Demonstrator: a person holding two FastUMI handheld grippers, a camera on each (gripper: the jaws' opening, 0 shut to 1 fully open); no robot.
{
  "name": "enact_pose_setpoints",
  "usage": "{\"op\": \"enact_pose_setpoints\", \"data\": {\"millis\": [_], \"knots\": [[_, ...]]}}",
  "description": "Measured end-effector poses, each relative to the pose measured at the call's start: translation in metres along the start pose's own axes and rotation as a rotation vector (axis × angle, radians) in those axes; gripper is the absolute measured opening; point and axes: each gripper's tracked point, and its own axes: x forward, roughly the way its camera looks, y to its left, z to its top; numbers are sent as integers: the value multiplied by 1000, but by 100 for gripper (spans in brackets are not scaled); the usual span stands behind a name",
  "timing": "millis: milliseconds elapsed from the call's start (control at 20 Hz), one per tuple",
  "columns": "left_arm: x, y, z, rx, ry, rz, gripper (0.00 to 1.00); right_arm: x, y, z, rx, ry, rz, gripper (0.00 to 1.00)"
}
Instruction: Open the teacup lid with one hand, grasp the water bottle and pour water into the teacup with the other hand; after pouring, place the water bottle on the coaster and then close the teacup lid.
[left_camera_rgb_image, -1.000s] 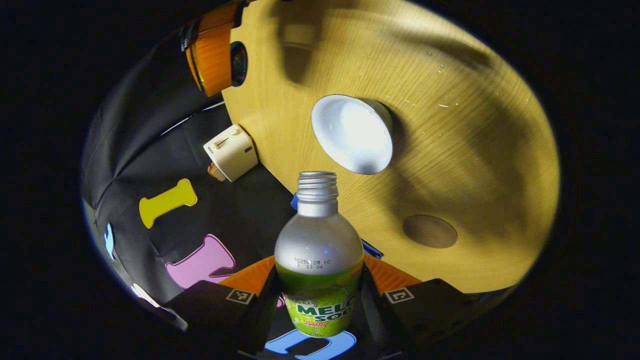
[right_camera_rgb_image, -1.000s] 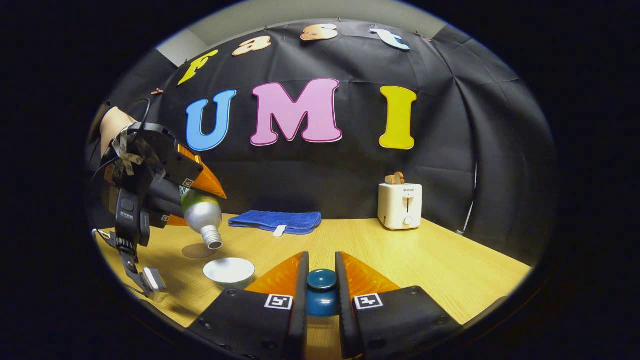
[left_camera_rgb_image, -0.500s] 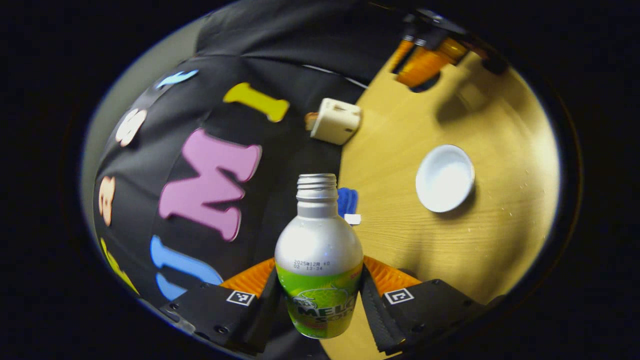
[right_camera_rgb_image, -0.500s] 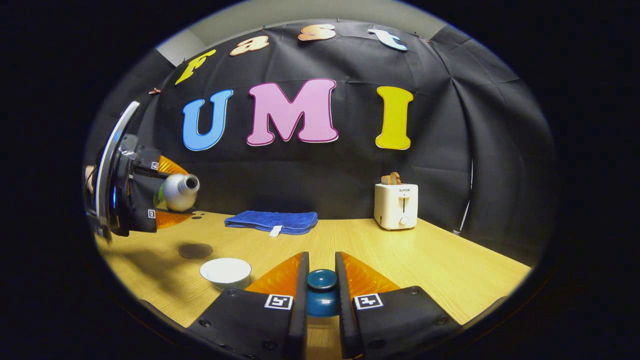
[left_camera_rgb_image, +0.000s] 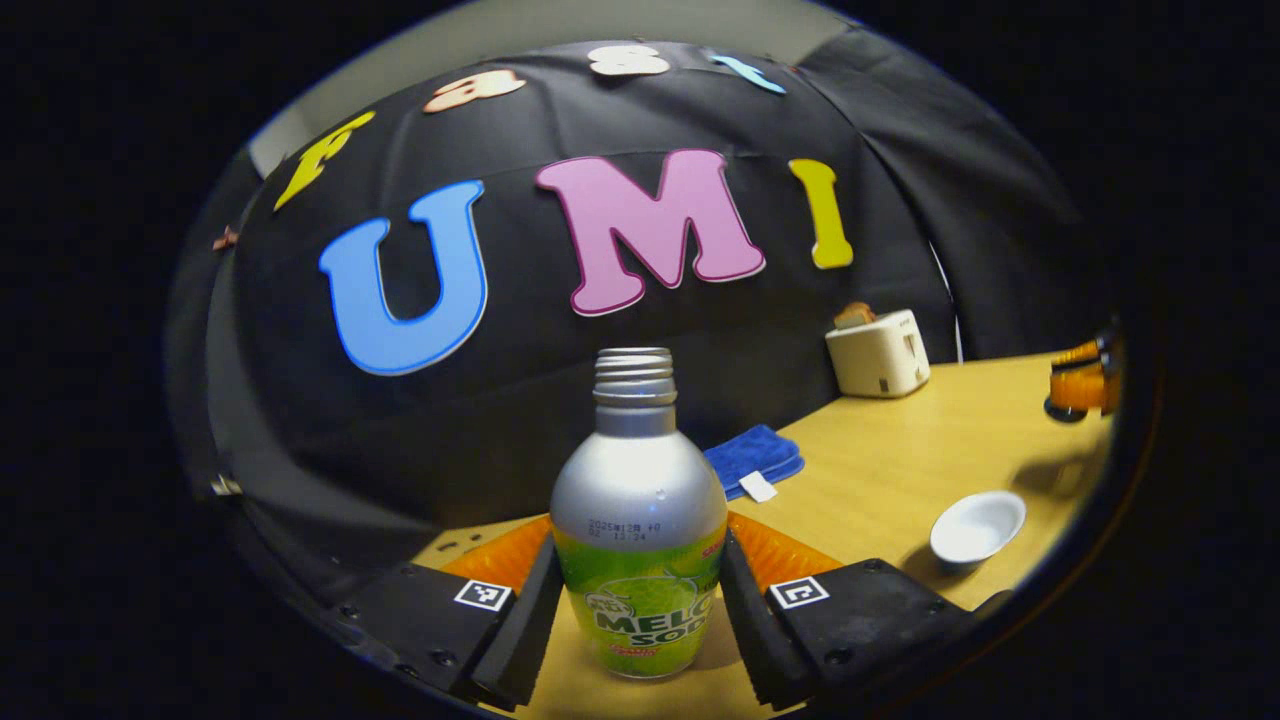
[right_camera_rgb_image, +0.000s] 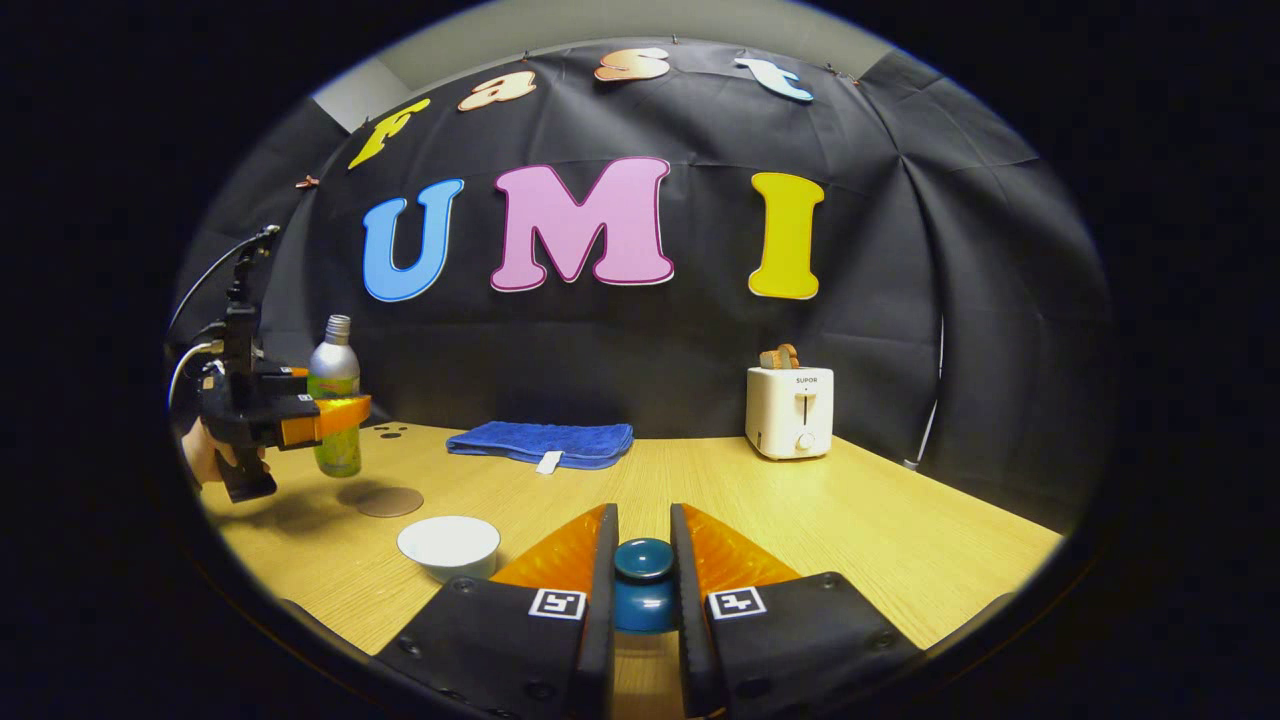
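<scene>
My left gripper (left_camera_rgb_image: 638, 560) is shut on a silver-and-green water bottle (left_camera_rgb_image: 638, 490), which stands upright with no cap. In the right gripper view that bottle (right_camera_rgb_image: 334, 385) hangs just above the table, slightly left of and behind the round brown coaster (right_camera_rgb_image: 390, 501), with the left gripper (right_camera_rgb_image: 318, 420) around its middle. The white teacup (right_camera_rgb_image: 448, 545) sits uncovered in front of the coaster; it also appears as the teacup (left_camera_rgb_image: 977, 527) at lower right in the left gripper view. My right gripper (right_camera_rgb_image: 643, 535) is shut on the dark blue lid knob (right_camera_rgb_image: 643, 585), held off to the cup's right.
A folded blue cloth (right_camera_rgb_image: 545, 442) lies at the back of the wooden table (right_camera_rgb_image: 860, 520). A cream toaster (right_camera_rgb_image: 795, 410) stands at the back right. A hand (right_camera_rgb_image: 205, 455) holds the left gripper near the table's left edge.
The bottle has swung from tipped mouth-down over the teacup to upright, and moved left, away from the cup and toward the coaster. The right gripper and lid have stayed still.
</scene>
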Motion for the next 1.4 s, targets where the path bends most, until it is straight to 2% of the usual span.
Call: {"op": "enact_pose_setpoints", "data": {"millis": [200,500,850,900,1000,1200,1400], "knots": [[10,-3,-5,-125,-58,-36,79,-1,0,0,0,0,1,30],[24,0,-46,-203,15,-34,80,-1,-2,0,0,0,-10,30],[23,-1,-47,-187,27,-41,83,-1,-2,0,0,1,-10,30],[22,-3,-46,-185,30,-45,86,0,-2,0,1,1,-11,30],[16,-3,-44,-175,40,-44,96,-1,-2,0,1,1,-11,30],[-10,0,-43,-165,77,-59,98,-1,-2,1,1,0,-11,30],[-53,3,-36,-152,64,-80,98,-1,-2,0,1,1,-11,30]]}}
